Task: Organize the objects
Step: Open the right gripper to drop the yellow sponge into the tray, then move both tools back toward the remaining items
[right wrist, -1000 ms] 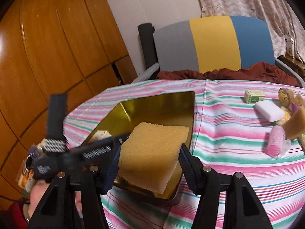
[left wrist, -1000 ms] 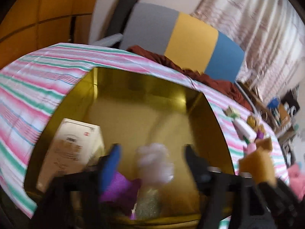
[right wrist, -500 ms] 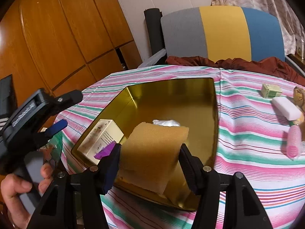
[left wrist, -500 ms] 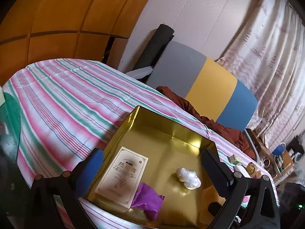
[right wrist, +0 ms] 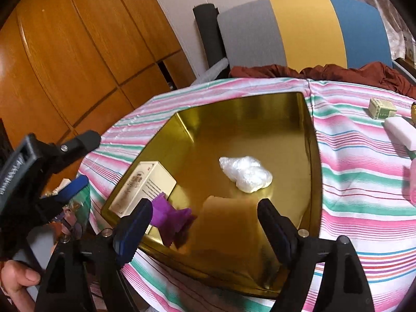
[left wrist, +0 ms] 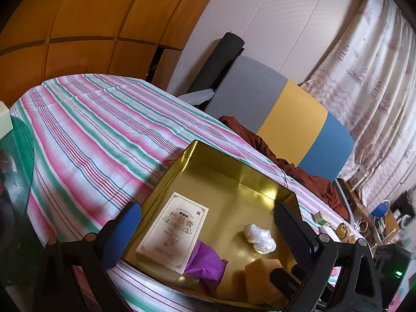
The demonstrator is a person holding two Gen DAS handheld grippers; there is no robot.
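The sponge (right wrist: 228, 223) sat in the near corner of the gold tray (right wrist: 309, 156), between the right gripper (right wrist: 205, 223) fingers, which were opening and clear of it. Just left lay the purple cloth (right wrist: 171, 218) and the cream box (right wrist: 145, 189); farther in, the white plastic wad (right wrist: 245, 173). The left gripper (left wrist: 208, 234) hung over the tray's near left side, fingers spread wide, nothing between them. To finish this release well, I'd judge the right fingers should spread fully, then lift straight back so a pad doesn't drag the sponge out. Off to the right on the striped surface (right wrist: 358, 182), a green box (right wrist: 382, 108) and a white block (right wrist: 400, 130) waited.
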